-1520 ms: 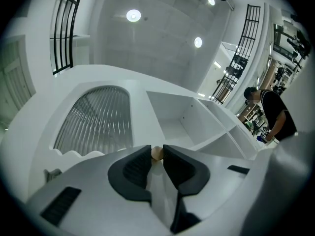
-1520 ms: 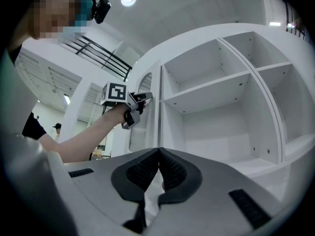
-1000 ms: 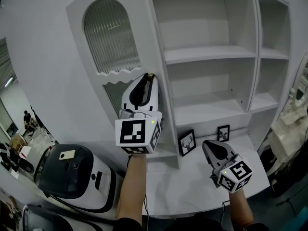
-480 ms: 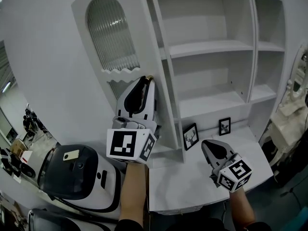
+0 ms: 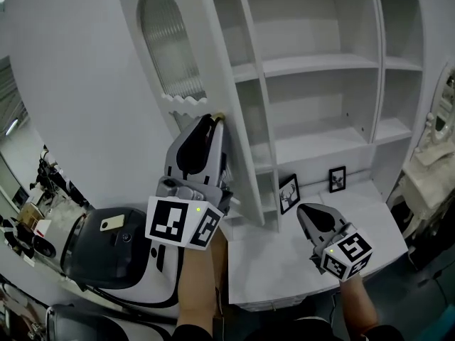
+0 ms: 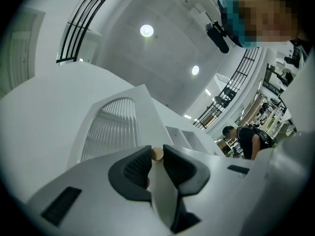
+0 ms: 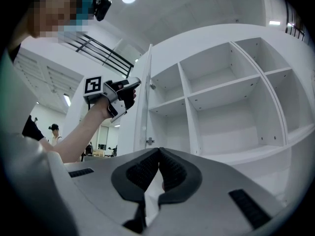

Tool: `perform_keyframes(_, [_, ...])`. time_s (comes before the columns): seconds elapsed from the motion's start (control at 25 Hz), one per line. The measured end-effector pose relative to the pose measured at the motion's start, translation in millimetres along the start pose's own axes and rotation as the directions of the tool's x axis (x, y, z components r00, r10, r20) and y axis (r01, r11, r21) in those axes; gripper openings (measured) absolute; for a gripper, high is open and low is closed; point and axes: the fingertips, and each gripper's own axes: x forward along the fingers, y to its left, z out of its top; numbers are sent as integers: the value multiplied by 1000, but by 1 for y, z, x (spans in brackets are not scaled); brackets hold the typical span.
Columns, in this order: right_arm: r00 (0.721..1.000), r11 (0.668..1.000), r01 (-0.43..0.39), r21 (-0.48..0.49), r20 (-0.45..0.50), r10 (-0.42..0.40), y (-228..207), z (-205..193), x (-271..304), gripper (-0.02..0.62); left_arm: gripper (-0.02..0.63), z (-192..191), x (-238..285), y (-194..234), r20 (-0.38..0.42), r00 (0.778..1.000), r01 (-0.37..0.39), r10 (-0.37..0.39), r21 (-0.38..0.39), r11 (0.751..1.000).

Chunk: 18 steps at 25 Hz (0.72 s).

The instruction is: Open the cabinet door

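Head view: the left gripper (image 5: 214, 121) is raised at the free edge of the door (image 5: 210, 69), a white panel with an arched ribbed pane (image 5: 169, 48). The door stands swung well out from the cabinet (image 5: 320, 66), whose shelves are exposed. A small tan knob (image 5: 221, 115) sits at the gripper's tip. The right gripper (image 5: 307, 212) is lower, over the white desk (image 5: 277, 261), well apart from the door. Two framed pictures (image 5: 289, 193) stand at the back of the desk, under the shelves. A dark-and-white machine (image 5: 106, 251) is at lower left.

Left gripper view: the fingers (image 6: 135, 168) clamp the knob from both sides, and the door's edge runs down between them.

Right gripper view: its fingers (image 7: 142, 173) are pressed together tip to tip, with nothing between. Beyond them the left gripper shows at the door's edge, above a hinge (image 7: 149, 141).
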Motion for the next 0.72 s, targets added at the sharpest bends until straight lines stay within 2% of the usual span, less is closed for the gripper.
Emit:
perform_keyframes(0.2, [1000, 1000, -21, 1, -8, 21, 22, -4, 4, 18, 89, 14, -25, 10, 20, 1000, 14, -13, -42, 999])
perform_keyframes(0.48, [999, 999, -44, 6, -24, 44, 48, -12, 9, 18, 92, 33, -54, 25, 48, 999, 8, -6, -60, 998])
perform_keyframes(0.72, [997, 998, -71, -2, -24, 71, 69, -16, 13, 18, 97, 44, -82, 40, 60, 997, -37, 41, -54, 998])
